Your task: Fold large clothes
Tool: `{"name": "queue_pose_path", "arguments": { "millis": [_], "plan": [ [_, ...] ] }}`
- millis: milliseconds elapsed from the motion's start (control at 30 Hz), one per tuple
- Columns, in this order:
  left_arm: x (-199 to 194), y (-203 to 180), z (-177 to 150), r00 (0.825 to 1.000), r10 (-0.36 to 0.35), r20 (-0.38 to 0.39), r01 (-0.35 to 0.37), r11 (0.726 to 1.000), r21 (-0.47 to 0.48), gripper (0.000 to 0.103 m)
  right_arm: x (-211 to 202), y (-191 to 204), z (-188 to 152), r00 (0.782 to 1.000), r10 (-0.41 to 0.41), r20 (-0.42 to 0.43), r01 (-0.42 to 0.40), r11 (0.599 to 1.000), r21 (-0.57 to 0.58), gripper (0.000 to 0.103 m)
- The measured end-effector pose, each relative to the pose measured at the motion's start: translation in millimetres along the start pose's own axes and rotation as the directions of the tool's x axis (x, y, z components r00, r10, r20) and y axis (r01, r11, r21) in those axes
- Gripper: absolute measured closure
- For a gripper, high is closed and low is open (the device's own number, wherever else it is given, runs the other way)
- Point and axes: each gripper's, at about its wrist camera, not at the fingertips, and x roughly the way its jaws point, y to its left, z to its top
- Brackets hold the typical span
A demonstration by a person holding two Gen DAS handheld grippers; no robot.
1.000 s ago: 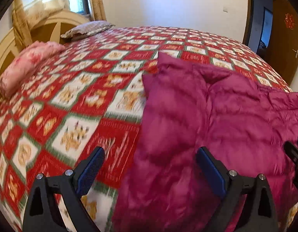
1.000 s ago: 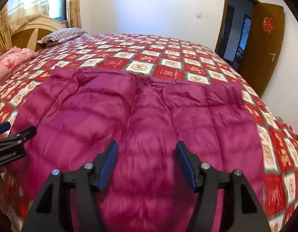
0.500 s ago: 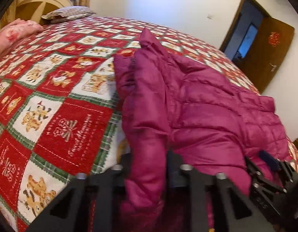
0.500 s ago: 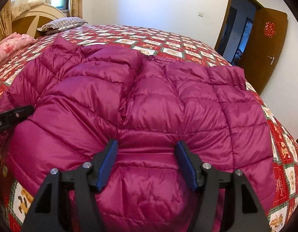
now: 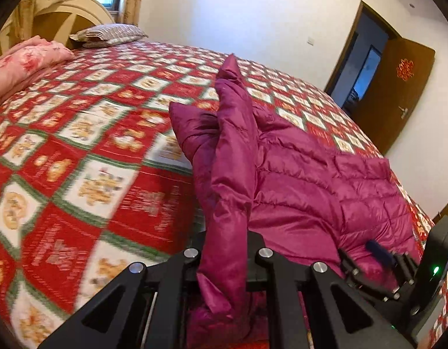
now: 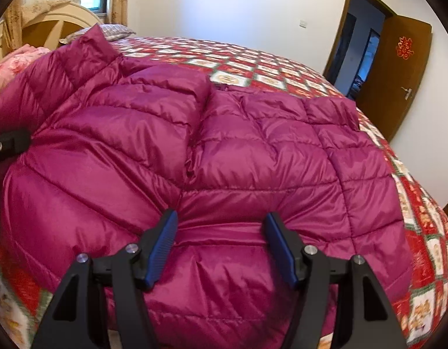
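A magenta quilted down jacket lies spread on the bed. In the left wrist view my left gripper is shut on the jacket's left edge, which rises as a ridge of fabric out of the jaws. The left gripper's tip also shows at the left edge of the right wrist view, where that side of the jacket is lifted. My right gripper is open, its blue pads set down on the puffy lower part with a bulge of fabric between them. It appears in the left wrist view too.
The bed carries a red, white and green patterned quilt. A pink folded blanket and a striped pillow lie by the headboard. A brown door stands open at the far right.
My left gripper went from wide open to shut on the jacket's left edge and raised it. The right gripper sank onto the jacket, its jaws as wide as before.
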Motion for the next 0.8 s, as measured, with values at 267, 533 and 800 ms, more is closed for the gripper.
{"name": "queue_pose_path", "arguments": {
  "millis": [267,533,800],
  "plan": [
    [-79,33,16,0.987,0.098,0.126,-0.102,0.994,0.026,0.094,-36,35,9,0.974,0.225,0.039,-0.224,0.974,-0.020,0.035],
    [-106,-34,39,0.975,0.111,0.192,-0.143,0.976,0.162,0.094,-69,-56,19,0.991,0.029,0.127,-0.037,0.998,0.059,0.026],
    [-66,-160,28,0.974,0.086,0.209,-0.166,0.899,0.406,0.094,-38,-192,-10,0.986,-0.165,0.000,0.160,0.953,0.259,0.026]
  ]
}}
